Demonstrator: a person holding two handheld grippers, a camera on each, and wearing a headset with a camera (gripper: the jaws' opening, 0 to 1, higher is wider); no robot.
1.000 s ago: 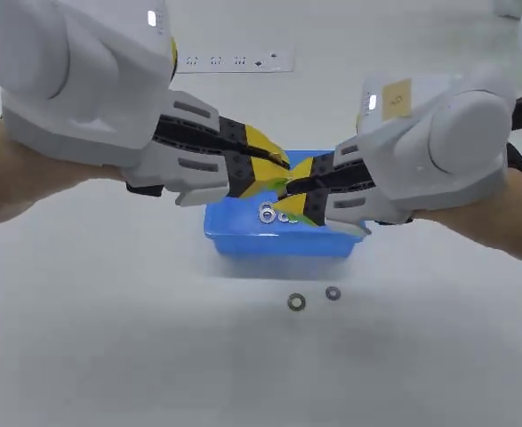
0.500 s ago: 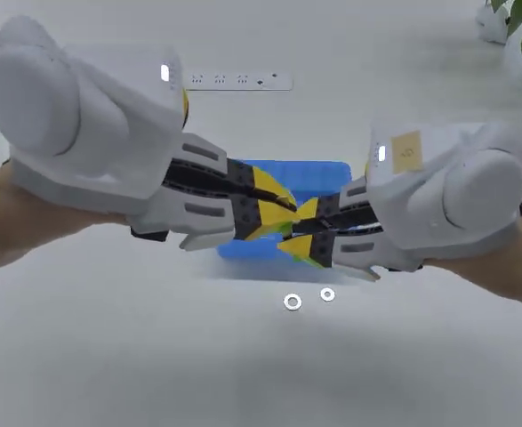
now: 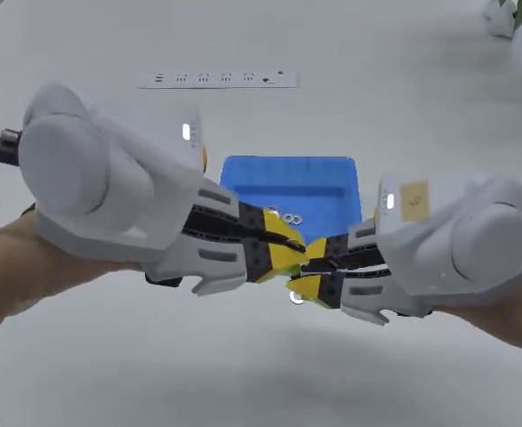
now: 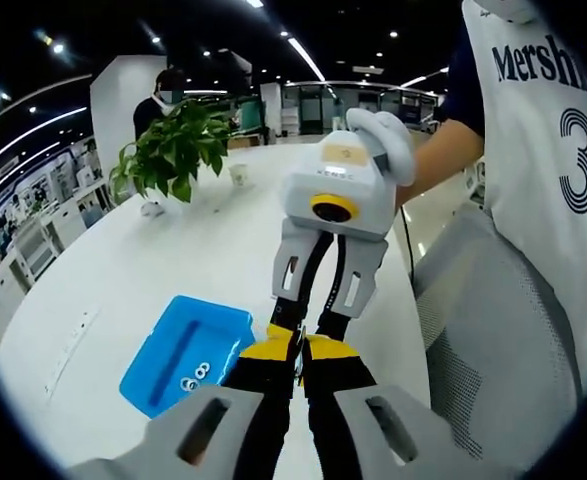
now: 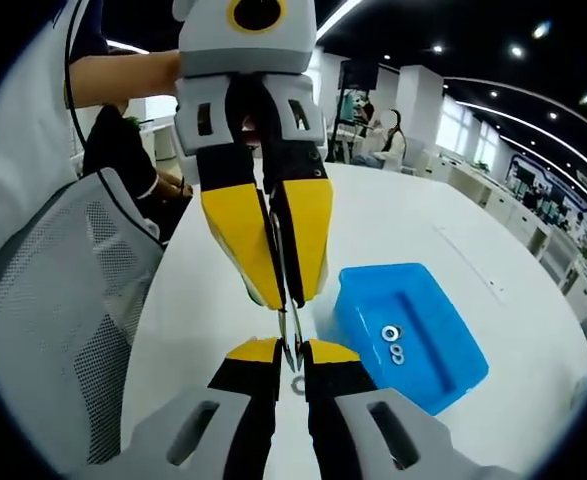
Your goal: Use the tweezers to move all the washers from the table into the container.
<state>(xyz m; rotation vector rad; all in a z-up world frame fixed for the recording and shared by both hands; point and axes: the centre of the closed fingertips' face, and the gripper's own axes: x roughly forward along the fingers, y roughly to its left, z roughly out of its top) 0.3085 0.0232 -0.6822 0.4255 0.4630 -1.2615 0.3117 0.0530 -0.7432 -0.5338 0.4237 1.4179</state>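
The blue container (image 3: 287, 165) (image 4: 185, 336) (image 5: 443, 372) stands on the white table with a few washers (image 3: 285, 216) (image 4: 195, 377) (image 5: 393, 341) inside. Just in front of it, my left gripper (image 3: 298, 254) (image 4: 299, 346) (image 5: 283, 295) and right gripper (image 3: 307, 277) (image 5: 291, 351) (image 4: 295, 328) meet tip to tip. The thin metal tweezers (image 5: 279, 262) run between the left gripper's yellow jaws down into the right gripper's jaws; both look shut on them. One loose washer (image 3: 296, 298) (image 5: 299, 385) lies on the table right under the tips, partly hidden.
A white power strip (image 3: 218, 79) lies at the far side of the table. A potted plant (image 4: 168, 150) stands at one end. A grey mesh chair (image 5: 63, 300) sits close behind the near table edge.
Both grippers, still tip to tip, have come back from above the container to the table in front of it, covering one of the two loose washers. The head camera has also shifted.
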